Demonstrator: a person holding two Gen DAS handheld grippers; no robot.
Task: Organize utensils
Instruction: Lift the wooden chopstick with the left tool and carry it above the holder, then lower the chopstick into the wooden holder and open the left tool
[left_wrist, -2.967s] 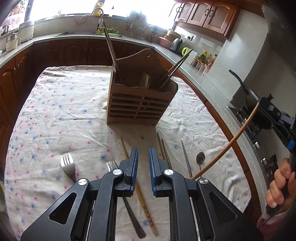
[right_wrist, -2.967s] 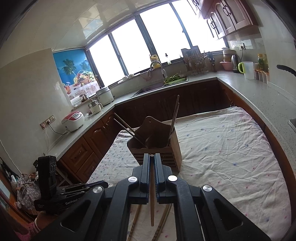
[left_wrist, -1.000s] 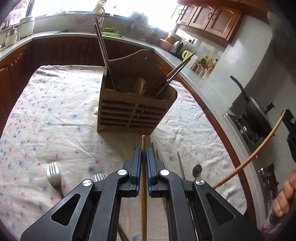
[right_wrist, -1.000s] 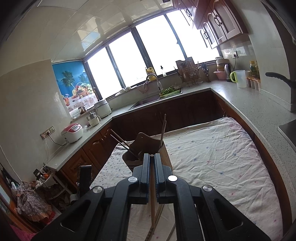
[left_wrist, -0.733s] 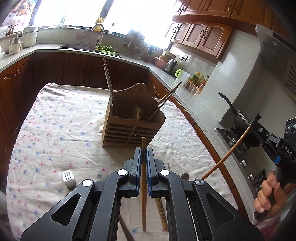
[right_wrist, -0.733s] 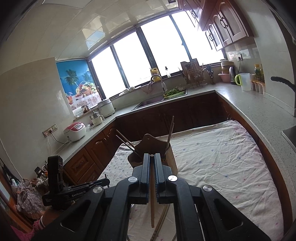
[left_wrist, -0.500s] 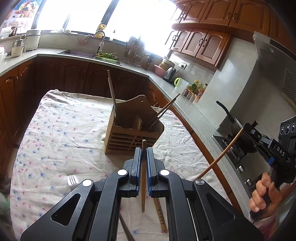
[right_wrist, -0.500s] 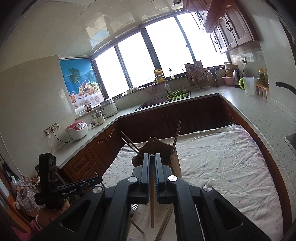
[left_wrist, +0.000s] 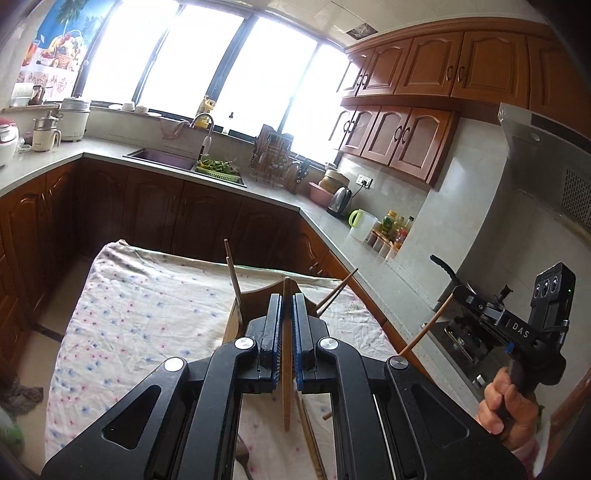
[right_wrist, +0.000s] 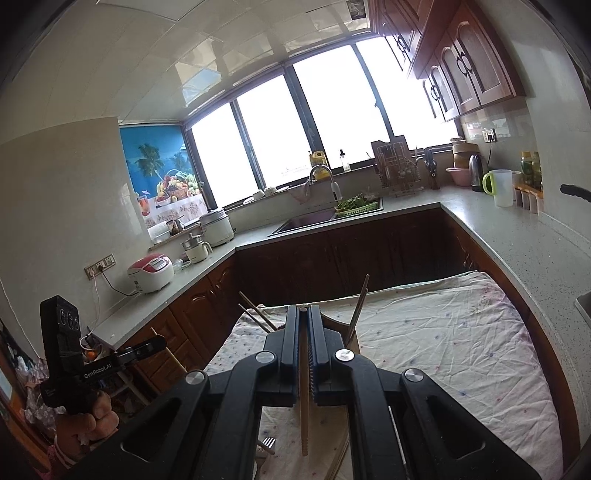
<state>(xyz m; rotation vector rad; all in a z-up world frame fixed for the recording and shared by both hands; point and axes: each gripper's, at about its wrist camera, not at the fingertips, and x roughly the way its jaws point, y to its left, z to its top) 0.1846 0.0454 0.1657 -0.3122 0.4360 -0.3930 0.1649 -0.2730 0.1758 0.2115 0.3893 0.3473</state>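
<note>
My left gripper is shut on a wooden chopstick, held high above the table. The wooden utensil holder stands just behind the fingers, mostly hidden, with chopsticks sticking out of it. My right gripper is shut on another wooden chopstick; it also shows in the left wrist view. The holder peeks out behind the right fingers with a chopstick in it. A fork lies on the cloth below.
The table has a flowered cloth. Loose chopsticks lie on it under the left gripper. Counters run around the table, with a sink, a kettle and a stove with a pan at the right.
Both grippers have risen with their chopsticks; the holder now sits lower and is mostly hidden behind the fingers. Three seconds ago the left gripper was open and empty above the table.
</note>
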